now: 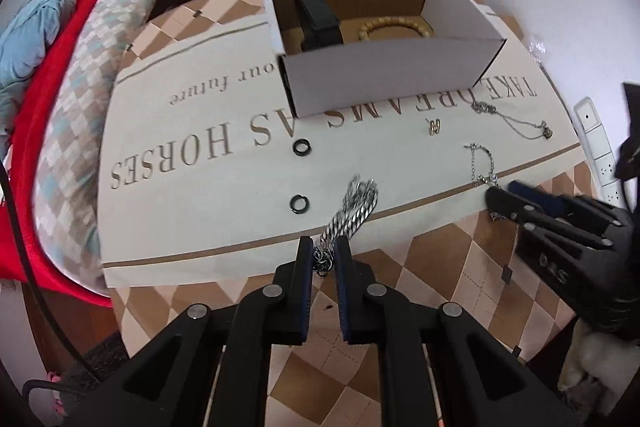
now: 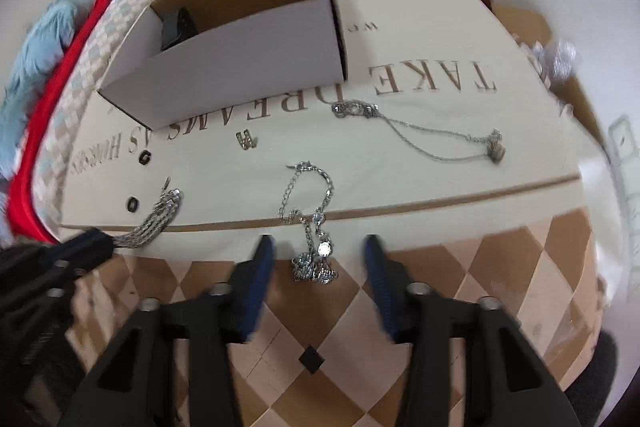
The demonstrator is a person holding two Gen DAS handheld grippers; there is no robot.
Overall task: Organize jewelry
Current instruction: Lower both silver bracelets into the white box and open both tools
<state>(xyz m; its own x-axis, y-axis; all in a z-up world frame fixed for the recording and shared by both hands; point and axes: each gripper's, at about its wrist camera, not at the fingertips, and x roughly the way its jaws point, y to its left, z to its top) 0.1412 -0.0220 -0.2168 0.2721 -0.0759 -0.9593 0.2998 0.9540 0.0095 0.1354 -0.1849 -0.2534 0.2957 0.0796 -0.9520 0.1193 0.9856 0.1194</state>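
My left gripper [image 1: 323,254] is shut on the near end of a thick silver twisted chain [image 1: 356,209], which trails over the printed cloth; it also shows in the right wrist view [image 2: 156,217]. My right gripper [image 2: 318,251] is open, its fingers on either side of a thin silver bracelet with stones [image 2: 314,227]. A white cardboard box [image 1: 384,79] holds a black band [image 1: 318,21] and a gold beaded bracelet [image 1: 394,27]. A fine silver necklace [image 2: 424,139], a small gold earring [image 2: 246,139] and two black rings [image 1: 302,148] [image 1: 299,204] lie on the cloth.
The cloth [image 1: 208,187] with printed words covers a checked table [image 1: 440,267]. A bed with red and checked blankets [image 1: 80,67] runs along the left. A white wall with a socket strip [image 1: 596,143] is on the right.
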